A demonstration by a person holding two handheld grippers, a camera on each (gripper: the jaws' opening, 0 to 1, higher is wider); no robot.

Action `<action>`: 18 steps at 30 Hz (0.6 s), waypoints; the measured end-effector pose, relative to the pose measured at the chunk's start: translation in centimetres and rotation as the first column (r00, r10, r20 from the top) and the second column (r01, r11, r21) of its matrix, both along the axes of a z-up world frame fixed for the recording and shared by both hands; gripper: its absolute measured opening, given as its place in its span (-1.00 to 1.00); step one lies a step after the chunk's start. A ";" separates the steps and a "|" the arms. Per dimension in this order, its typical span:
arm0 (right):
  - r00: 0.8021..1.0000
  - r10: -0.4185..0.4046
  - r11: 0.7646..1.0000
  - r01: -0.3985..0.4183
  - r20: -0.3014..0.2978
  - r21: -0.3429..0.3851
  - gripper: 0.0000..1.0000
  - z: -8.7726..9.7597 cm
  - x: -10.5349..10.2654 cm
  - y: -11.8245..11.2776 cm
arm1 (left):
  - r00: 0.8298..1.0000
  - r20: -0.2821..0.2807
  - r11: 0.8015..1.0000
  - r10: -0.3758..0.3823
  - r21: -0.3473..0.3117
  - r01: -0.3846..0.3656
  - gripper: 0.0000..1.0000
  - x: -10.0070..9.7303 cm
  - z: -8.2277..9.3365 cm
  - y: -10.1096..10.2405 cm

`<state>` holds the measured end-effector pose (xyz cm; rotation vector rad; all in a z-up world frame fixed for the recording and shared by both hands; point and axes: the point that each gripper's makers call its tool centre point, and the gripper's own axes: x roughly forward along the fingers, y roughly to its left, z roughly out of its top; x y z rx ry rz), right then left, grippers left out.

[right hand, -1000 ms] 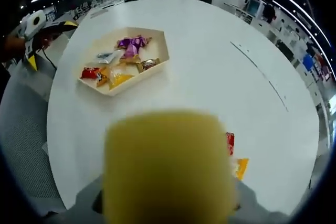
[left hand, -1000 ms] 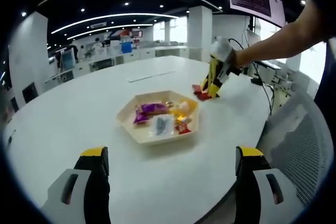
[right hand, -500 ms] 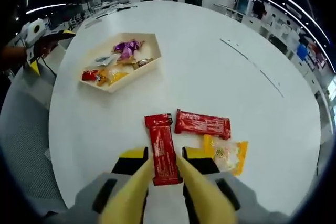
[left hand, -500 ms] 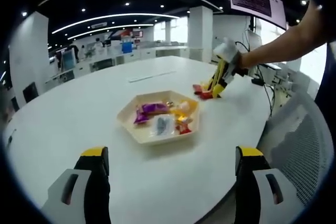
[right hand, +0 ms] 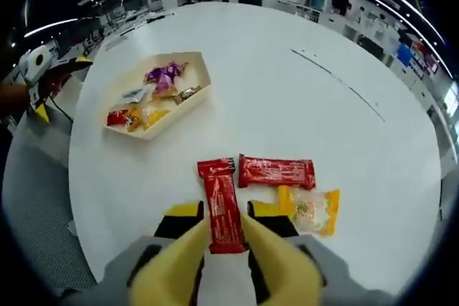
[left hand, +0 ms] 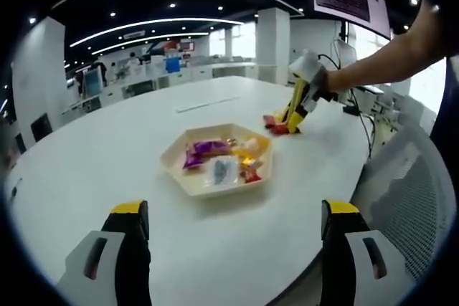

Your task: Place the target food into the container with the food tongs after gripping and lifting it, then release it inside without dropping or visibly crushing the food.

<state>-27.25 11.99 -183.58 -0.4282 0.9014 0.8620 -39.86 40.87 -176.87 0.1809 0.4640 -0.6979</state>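
Observation:
A long red snack packet [right hand: 219, 191] lies on the white table [right hand: 337, 91]. The two yellow arms of the food tongs [right hand: 276, 259] stand on either side of its near end. My right gripper [right hand: 226, 211] is shut on the tongs. I cannot tell whether the tongs pinch the packet. The beige hexagonal tray [right hand: 197, 77] with several wrapped snacks sits further off to the left. In the left gripper view the tray [left hand: 176, 170] is ahead, and my left gripper [left hand: 234, 209] is open and holds nothing. Beyond it a person's arm holds the right gripper [left hand: 303, 91] down over the red packets [left hand: 276, 125].
A second red packet [right hand: 276, 171] and a yellow packet [right hand: 310, 209] lie just right of the gripped one. The left gripper [right hand: 43, 69] shows at the table's left edge. A mesh chair [left hand: 412, 198] stands at the table's right. Office desks [left hand: 143, 80] fill the background.
A second ago the yellow tongs blocked the lower half of the right gripper view. Now their arms are apart around the red packet. The left gripper has not moved.

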 end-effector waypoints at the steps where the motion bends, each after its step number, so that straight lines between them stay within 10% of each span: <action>1: 1.000 -0.003 1.000 0.003 0.002 0.003 -0.55 0.2 0.1 0.0 | 1.000 0.000 1.000 0.001 0.001 -0.001 0.92 0.0 0.0 0.0; 18: 0.998 0.061 0.997 -0.059 0.031 -0.047 -0.54 5.4 2.1 0.1 | 1.000 0.005 1.000 -0.006 -0.002 0.006 0.93 0.0 0.1 -0.1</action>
